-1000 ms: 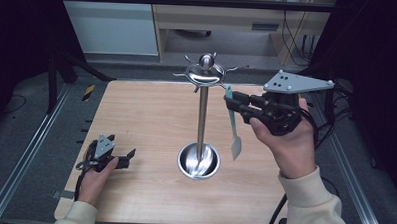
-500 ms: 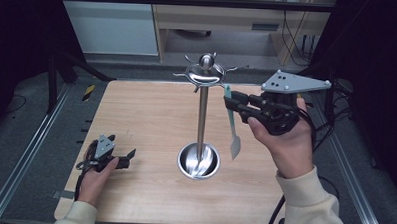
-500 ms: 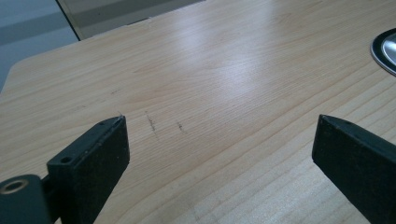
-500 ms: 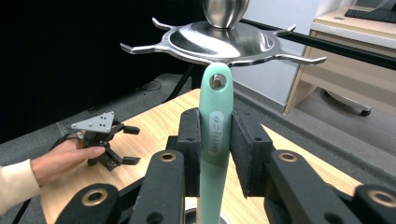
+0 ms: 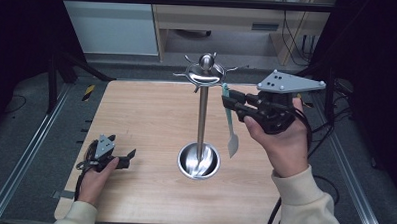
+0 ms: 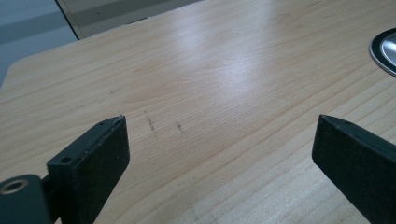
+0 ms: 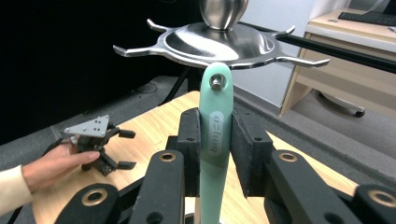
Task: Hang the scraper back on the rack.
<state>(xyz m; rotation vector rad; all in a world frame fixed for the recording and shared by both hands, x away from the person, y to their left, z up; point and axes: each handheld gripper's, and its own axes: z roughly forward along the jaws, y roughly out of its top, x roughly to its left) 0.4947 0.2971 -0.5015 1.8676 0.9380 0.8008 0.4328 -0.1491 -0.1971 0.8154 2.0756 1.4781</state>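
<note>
In the high view, jaws are seen closed on the handle of a pale green utensil [image 5: 230, 124] in the right gripper [image 5: 235, 104], just beside the top disc of a steel hanging stand [image 5: 202, 114]; the utensil hangs vertically, blade down, above the bench [image 5: 141, 115].

In the left gripper view, the left gripper [image 6: 219, 154] is held wide open and empty over bare wood.

In the right gripper view, the handle's hole sits at a hook tip; a slight misalignment could be judged enough for a missed hook and a dropped utensil.
</note>
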